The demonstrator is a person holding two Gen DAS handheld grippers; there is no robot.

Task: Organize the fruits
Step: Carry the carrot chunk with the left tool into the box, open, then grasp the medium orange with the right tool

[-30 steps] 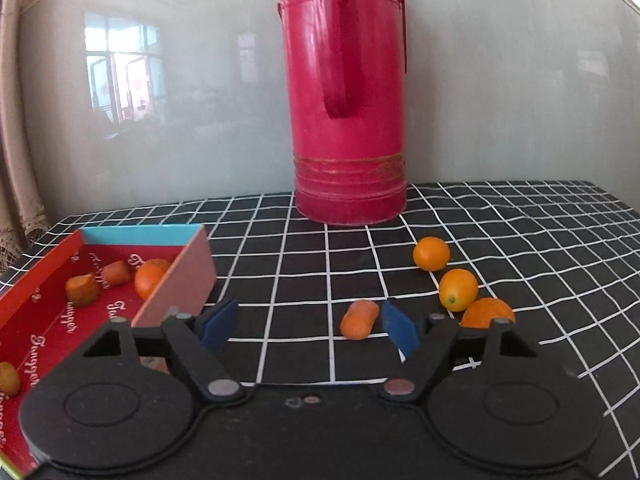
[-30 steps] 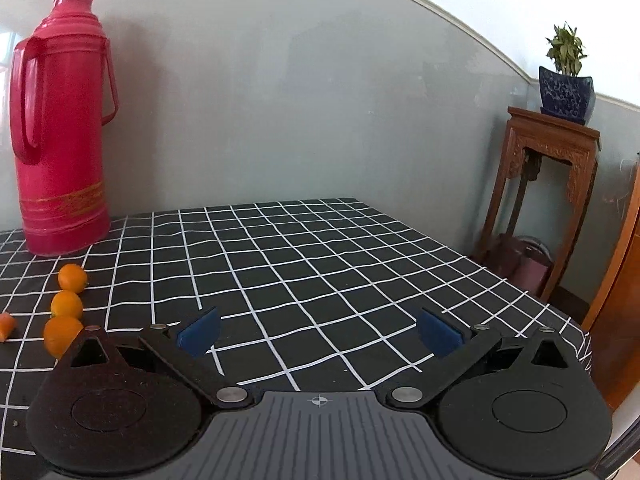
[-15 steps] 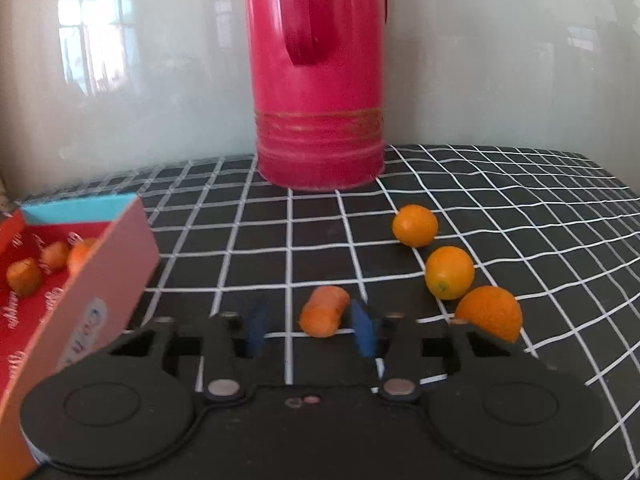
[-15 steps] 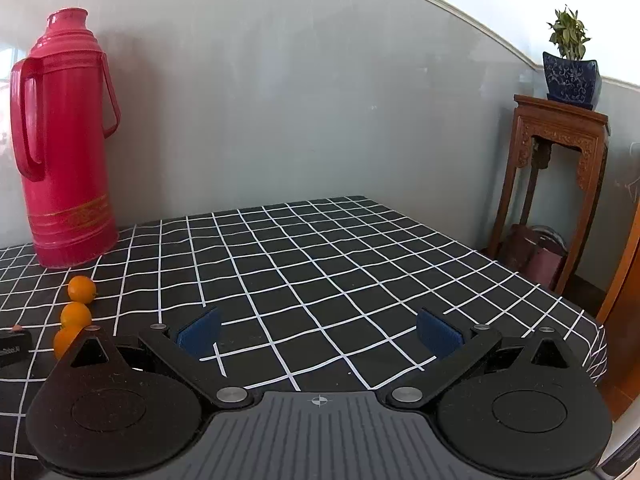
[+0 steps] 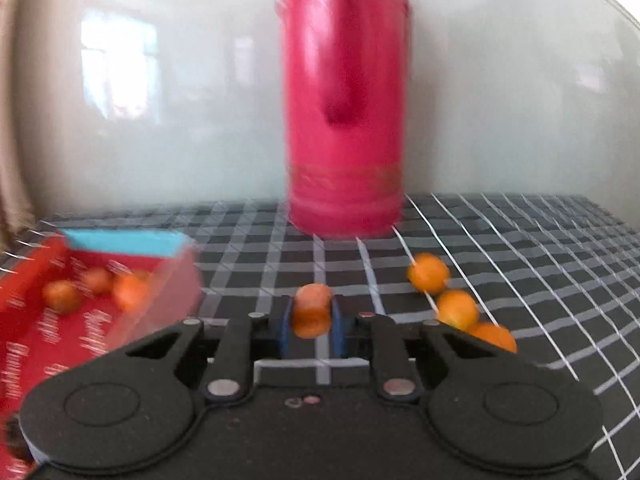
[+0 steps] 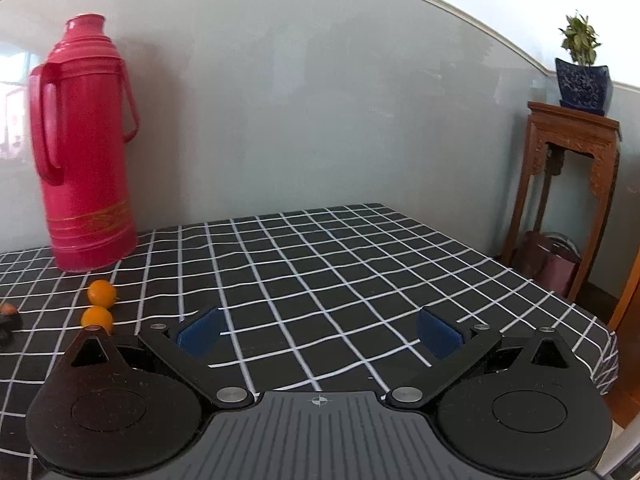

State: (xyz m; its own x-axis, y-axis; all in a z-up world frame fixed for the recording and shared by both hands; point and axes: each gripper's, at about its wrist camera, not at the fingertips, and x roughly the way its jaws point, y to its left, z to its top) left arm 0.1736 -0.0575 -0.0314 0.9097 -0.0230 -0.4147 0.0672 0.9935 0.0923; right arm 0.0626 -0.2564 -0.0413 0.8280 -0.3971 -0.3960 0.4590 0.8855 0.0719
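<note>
My left gripper [image 5: 311, 326] is shut on a small orange fruit [image 5: 311, 310] and holds it just over the black checked tablecloth [image 5: 520, 248]; the view is blurred by motion. A red box [image 5: 36, 320] with a blue end wall lies at the left and holds several small orange fruits [image 5: 128, 290]. Three oranges [image 5: 428, 273] lie in a row to the right of the gripper. My right gripper [image 6: 318, 334] is open and empty above the cloth. Two of the oranges [image 6: 102, 293] show at its left.
A tall red thermos [image 5: 346, 120] stands at the back against the wall; it also shows in the right wrist view [image 6: 86, 148]. A wooden stand [image 6: 568, 184] with a potted plant [image 6: 582, 68] is beyond the table's right edge [image 6: 600, 332].
My left gripper closed on the small orange fruit and lifted it while swinging left toward the box. My right gripper drifted a little and stayed open.
</note>
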